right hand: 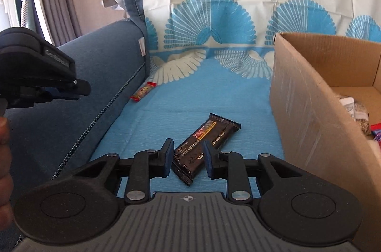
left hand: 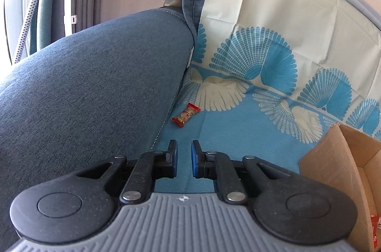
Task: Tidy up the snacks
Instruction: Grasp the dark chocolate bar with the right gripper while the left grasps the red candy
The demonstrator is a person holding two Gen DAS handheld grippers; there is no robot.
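Note:
A dark chocolate bar (right hand: 214, 132) lies slantwise over the blue patterned cloth (right hand: 214, 90), its near half between the pads of my right gripper (right hand: 188, 151), which is shut on it. A small red-wrapped snack (left hand: 186, 115) lies on the cloth beside the sofa arm, and it also shows in the right wrist view as the red snack (right hand: 142, 91). My left gripper (left hand: 183, 151) hovers a little short of that snack, shut with nothing between its pads. In the right wrist view the left gripper (right hand: 81, 87) comes in from the left edge.
An open cardboard box (right hand: 297, 85) with several snacks inside stands at the right; its box flap (left hand: 333, 156) is near my left gripper. The blue sofa arm (left hand: 95, 85) bounds the left side. The cloth runs up the sofa back.

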